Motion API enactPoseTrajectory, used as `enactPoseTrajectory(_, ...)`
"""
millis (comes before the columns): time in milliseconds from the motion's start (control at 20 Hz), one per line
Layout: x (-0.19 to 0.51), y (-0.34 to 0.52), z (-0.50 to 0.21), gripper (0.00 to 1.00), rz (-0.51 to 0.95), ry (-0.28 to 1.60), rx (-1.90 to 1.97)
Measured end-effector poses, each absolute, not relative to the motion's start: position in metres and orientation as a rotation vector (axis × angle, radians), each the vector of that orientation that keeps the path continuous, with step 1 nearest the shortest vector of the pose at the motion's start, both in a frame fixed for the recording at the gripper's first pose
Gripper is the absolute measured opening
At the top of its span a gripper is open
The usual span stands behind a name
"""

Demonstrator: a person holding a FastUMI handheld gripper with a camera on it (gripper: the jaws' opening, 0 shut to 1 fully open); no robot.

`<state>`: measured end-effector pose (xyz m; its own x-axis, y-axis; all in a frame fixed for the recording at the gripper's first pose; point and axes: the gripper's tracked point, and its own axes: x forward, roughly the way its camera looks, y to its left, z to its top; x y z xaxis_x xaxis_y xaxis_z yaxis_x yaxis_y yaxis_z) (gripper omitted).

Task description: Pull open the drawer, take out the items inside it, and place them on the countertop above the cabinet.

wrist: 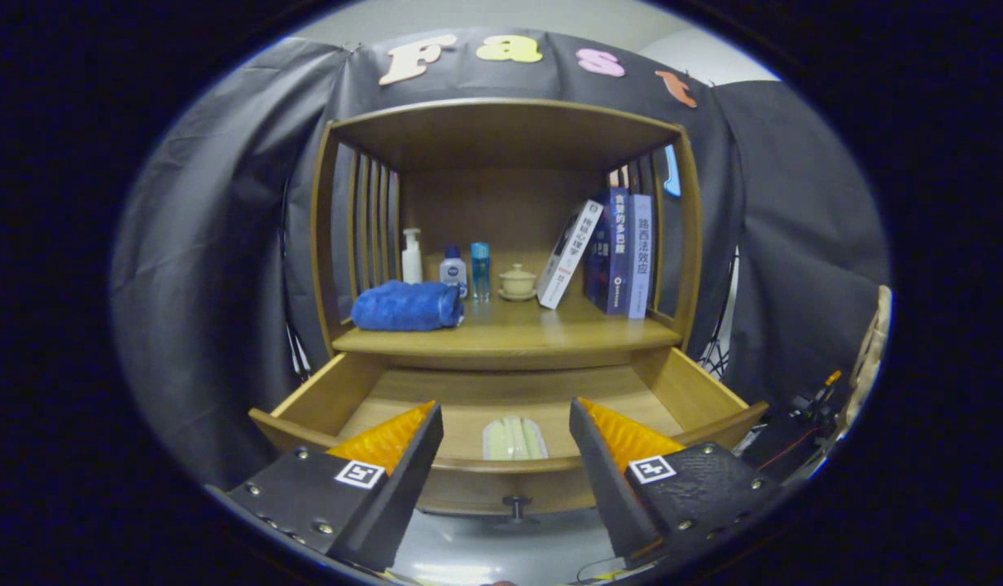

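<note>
The drawer (pixel 501 423) of the wooden cabinet (pixel 505 130) is pulled out toward the gripper (pixel 505 431). The gripper's two fingers are spread wide apart and hold nothing. They hang just in front of the drawer's front edge, one on each side of the middle. Between them there is a big open gap, and through it a pale, flat packet (pixel 514 439) lies on the drawer floor, close behind the front wall. The rest of the drawer floor around the packet is bare wood, with room on both sides up to the side walls. A small dark knob (pixel 516 509) sticks out of the drawer front, low down between the fingers. Above the drawer is the countertop (pixel 550 330), a flat shelf with a roof over it. On its left side lies a rolled blue towel (pixel 408 306), near the front edge. Behind the towel stand a white pump bottle (pixel 412 256), a small bottle with a blue cap (pixel 453 268) and a thin blue bottle (pixel 479 270). A little lidded cup (pixel 518 281) sits in the middle, at the back. Some books (pixel 619 252) stand on the right, and one leans over. The front middle of the countertop is bare wood.
</note>
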<state>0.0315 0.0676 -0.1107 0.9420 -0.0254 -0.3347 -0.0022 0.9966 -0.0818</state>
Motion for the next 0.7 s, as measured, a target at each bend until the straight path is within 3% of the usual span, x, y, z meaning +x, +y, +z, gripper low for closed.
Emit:
enactPoseTrajectory(550,0.105,0.048,-0.196,0.94,0.003,0.768,-0.079)
enactPoseTrajectory(650,0.109,0.048,-0.21,0.75,-0.005,0.831,-0.05)
enactPoseTrajectory(700,0.109,0.046,-0.217,0.73,-0.009,0.868,-0.057)
